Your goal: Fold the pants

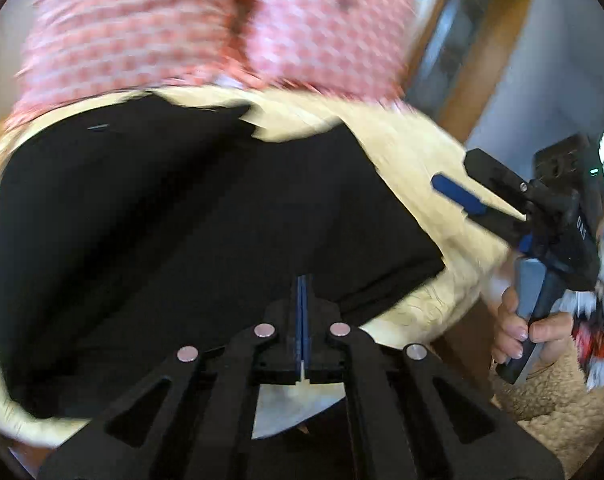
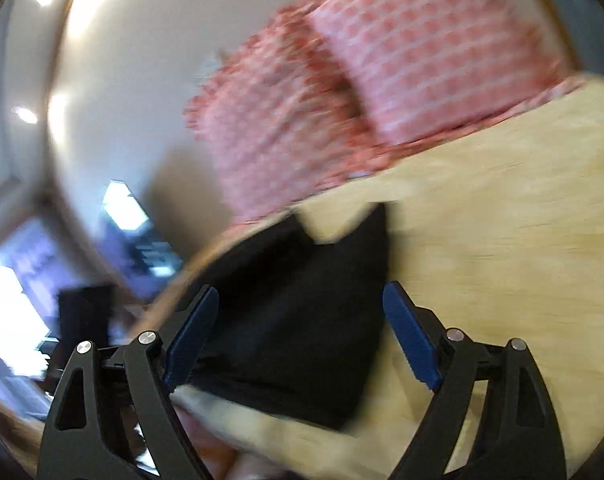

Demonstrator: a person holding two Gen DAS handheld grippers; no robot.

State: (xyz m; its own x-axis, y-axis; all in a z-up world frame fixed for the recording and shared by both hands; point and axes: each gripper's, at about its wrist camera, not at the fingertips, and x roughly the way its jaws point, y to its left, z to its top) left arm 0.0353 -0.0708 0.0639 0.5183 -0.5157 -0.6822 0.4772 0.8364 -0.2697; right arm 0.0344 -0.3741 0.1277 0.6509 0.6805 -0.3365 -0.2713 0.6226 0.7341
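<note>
Black pants (image 1: 173, 216) are lying on the cream bedspread (image 1: 414, 152). You are pinching their near edge with the left gripper (image 1: 304, 312); only this view shows it. Your right gripper (image 2: 302, 336) is hovering, spread, bedspread bare rightward.

A pale yellow bedspread (image 1: 414, 152) covers the surface, its cloth faintly patterned and wrinkled near the right edge. At the far side lie two pink checked pillows (image 1: 326, 28), side by side and touching, resting on the bedspread. Beyond them a plain light wall (image 2: 141, 80) rises. On the near right a tan fleecy blanket (image 1: 562, 412) shows, blurred. A wooden door frame (image 1: 498, 40) stands far right.
</note>
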